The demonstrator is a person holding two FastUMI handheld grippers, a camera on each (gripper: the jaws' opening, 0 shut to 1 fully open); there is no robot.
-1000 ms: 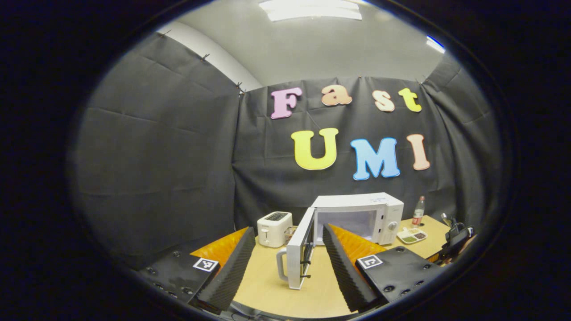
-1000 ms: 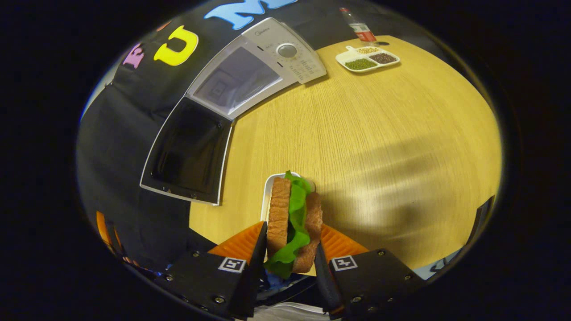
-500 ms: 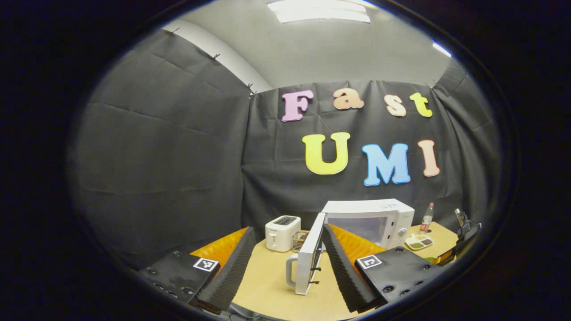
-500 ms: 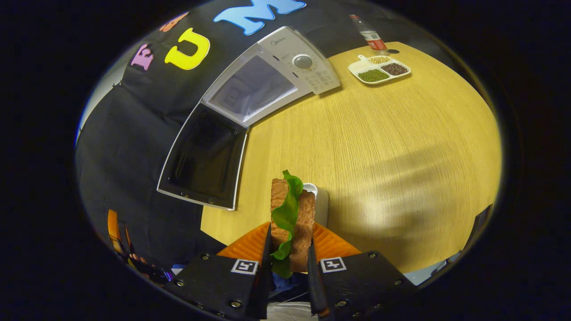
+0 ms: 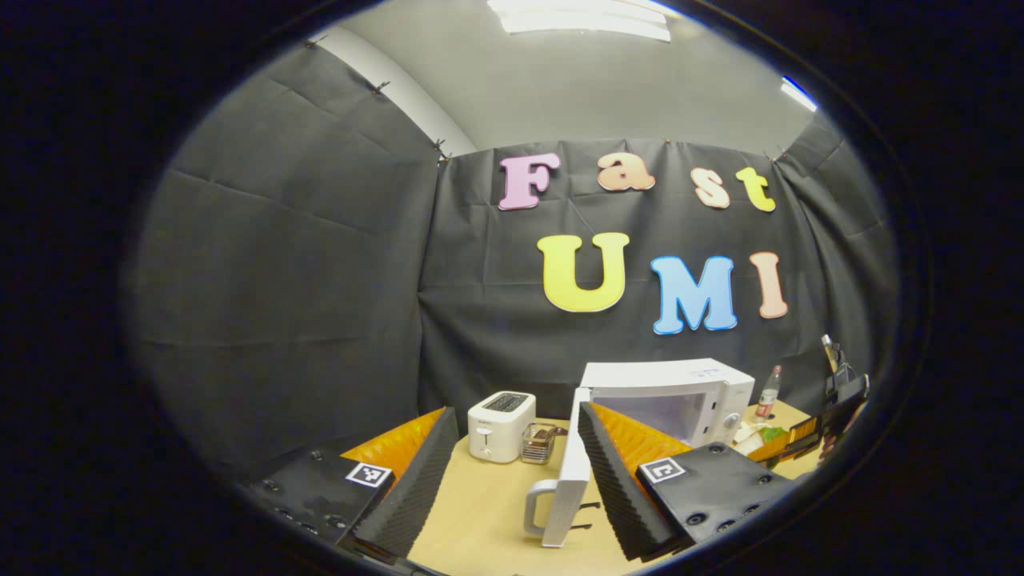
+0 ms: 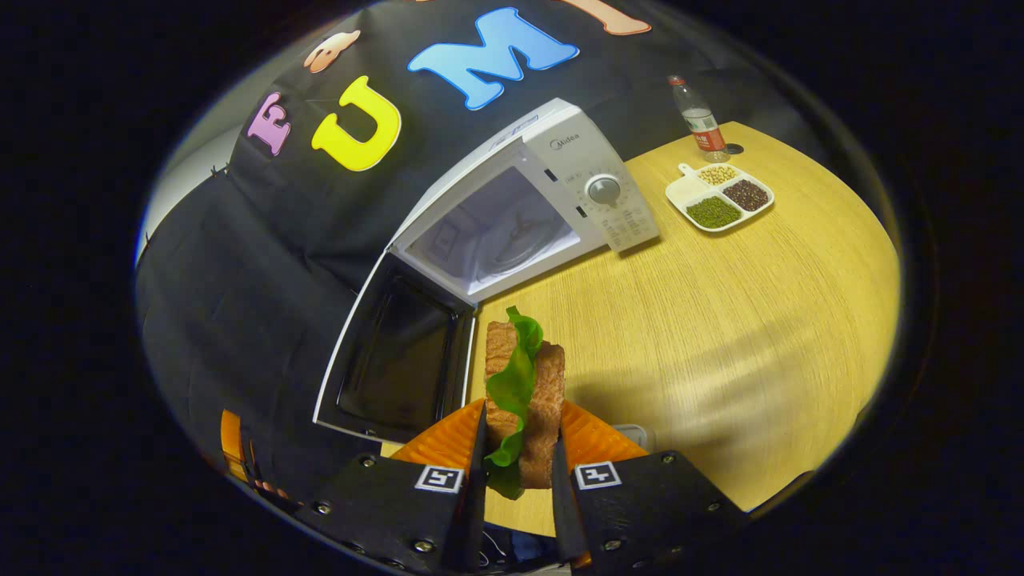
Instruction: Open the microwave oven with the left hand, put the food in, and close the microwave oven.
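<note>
- Right claw (image 6: 516, 468) is clamped on the sandwich (image 6: 524, 400), both fingers pressing the bread, lettuce poking out the top. Sandwich is up off the bench (image 6: 720, 320), long axis pointing fwd along the fingers.
- Microwave (image 6: 528, 208) sits ahead and a bit left of the sandwich in the right gripper view; door (image 6: 396, 360) swung wide open w/ its inner face toward us, cavity in plain sight.
- Key relation: cavity mouth lies just beyond the sandwich tip, up-left. We reckon the right claw carries it fwd and in, door side on its left.
- Left claw (image 5: 508, 468) is spread wide, gripping nothing. In the left gripper view the door's edge and handle (image 5: 540, 504) sit btwn its fingers, apart from both.
- Left claw is nearer the door, so we'd expect it to do the closing.
- Toaster (image 5: 500, 416), bottle (image 6: 698, 120) and snack tray (image 6: 720, 196) stand clear of the path.
</note>
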